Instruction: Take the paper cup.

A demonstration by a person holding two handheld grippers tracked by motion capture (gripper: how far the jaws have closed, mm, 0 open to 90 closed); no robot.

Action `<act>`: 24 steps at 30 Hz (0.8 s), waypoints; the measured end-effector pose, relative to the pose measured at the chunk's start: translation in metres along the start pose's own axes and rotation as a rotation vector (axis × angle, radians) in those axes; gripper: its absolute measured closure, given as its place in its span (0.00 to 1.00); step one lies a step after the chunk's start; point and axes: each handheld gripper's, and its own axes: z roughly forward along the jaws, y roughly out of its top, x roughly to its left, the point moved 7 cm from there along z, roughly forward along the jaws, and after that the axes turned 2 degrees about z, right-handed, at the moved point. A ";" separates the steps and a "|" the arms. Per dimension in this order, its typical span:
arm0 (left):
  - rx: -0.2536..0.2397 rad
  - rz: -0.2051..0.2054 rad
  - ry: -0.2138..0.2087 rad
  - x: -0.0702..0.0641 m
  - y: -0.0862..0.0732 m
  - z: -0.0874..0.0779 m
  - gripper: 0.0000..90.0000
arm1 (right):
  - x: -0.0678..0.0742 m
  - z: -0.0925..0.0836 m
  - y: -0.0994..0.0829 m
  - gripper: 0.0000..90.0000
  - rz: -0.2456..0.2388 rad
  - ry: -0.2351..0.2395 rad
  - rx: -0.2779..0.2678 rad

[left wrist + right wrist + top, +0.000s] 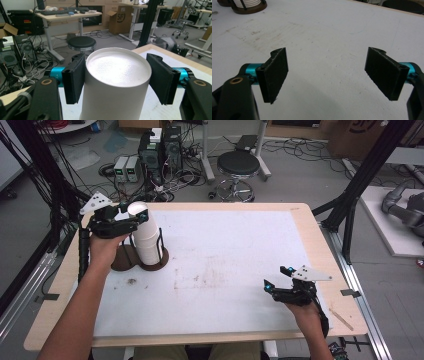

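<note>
Lifting straight up looks wisest, so the top cup slips free of the stack without tipping its holder (141, 261). At the table's left, the left gripper (131, 216) clamps the white, upside-down cup (117, 75); the right gripper (278, 279) rests apart, jaws wide and empty.

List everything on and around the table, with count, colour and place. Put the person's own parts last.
cup stack: one, white, upside down in the holder, table's far left
holder: one, dark brown base with black rods, around the stack
table: one, white top, wood edge
stool: one, black seat, floor beyond the table
left tool: one, black, pads on the top cup's sides
right tool: one, black, open above the table's near right
forearms: two, bottom edge
</note>
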 end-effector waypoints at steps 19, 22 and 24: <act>-0.129 -0.002 -0.090 -0.036 0.051 -0.033 0.38 | 0.003 0.002 0.001 0.21 -0.001 0.007 -0.002; -0.136 0.001 -0.124 -0.046 0.055 -0.035 0.38 | 0.005 0.002 0.002 0.21 0.000 0.010 -0.004; -0.132 0.013 -0.140 -0.053 0.056 -0.035 0.38 | 0.005 0.002 0.002 0.21 -0.001 0.011 -0.002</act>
